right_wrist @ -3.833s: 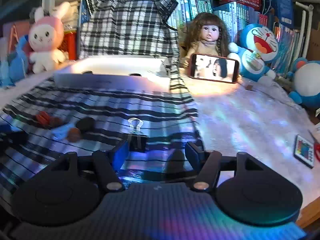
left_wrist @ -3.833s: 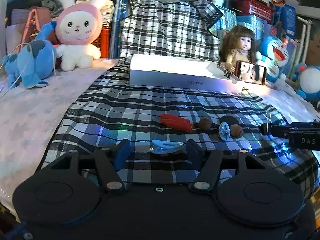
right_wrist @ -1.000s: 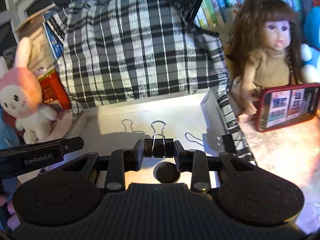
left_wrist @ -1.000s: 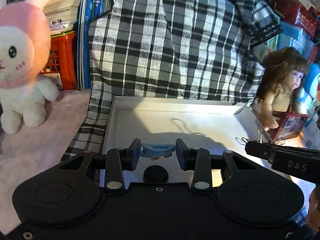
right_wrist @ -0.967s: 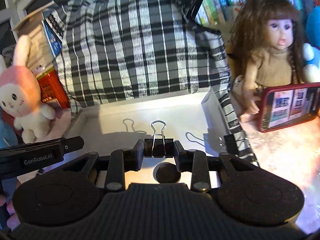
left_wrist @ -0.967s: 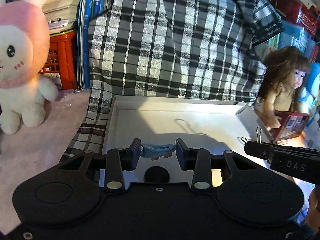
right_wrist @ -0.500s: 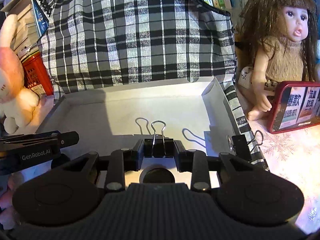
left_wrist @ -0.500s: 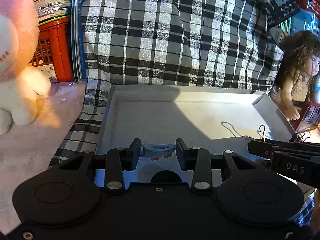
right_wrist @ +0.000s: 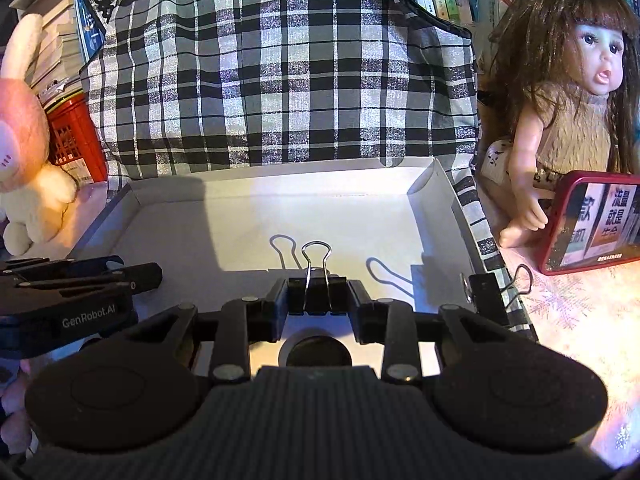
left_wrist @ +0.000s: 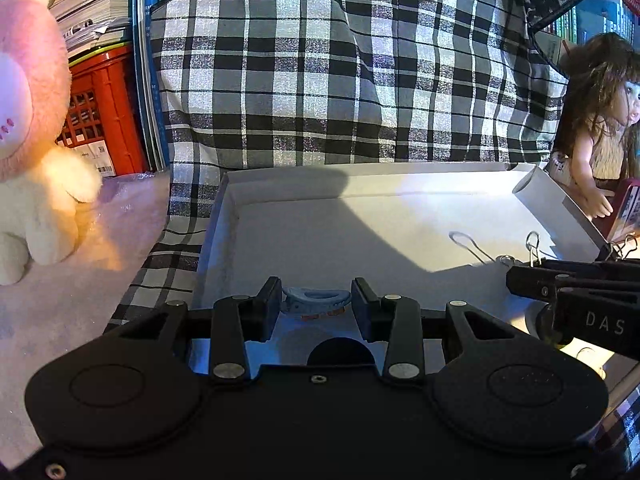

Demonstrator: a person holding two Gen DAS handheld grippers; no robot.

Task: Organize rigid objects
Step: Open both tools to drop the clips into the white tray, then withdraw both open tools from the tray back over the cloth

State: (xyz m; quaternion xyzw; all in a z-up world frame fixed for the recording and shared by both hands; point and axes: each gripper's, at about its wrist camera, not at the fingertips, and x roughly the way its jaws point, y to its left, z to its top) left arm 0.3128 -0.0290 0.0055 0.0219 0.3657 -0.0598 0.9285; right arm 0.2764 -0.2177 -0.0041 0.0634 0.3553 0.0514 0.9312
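Note:
My left gripper [left_wrist: 315,304] is shut on a light blue hair clip [left_wrist: 316,299] and holds it over the near left part of the white box [left_wrist: 360,184]. My right gripper [right_wrist: 318,296] is shut on a black binder clip [right_wrist: 317,294] with wire handles and holds it over the near middle of the same box [right_wrist: 280,184]. A dark round object [right_wrist: 319,353] lies on the box floor below the right gripper. A second black binder clip [right_wrist: 486,292] sits on the box's right wall. Each gripper shows at the edge of the other's view.
A plaid cloth [left_wrist: 340,72] hangs behind the box. A pink and white plush rabbit [left_wrist: 28,128] and a red crate [left_wrist: 104,112] stand at the left. A doll [right_wrist: 572,112] with a red phone [right_wrist: 596,222] sits at the right.
Both grippers have moved forward and lower over the white box, which now looks larger. Each still holds its clip.

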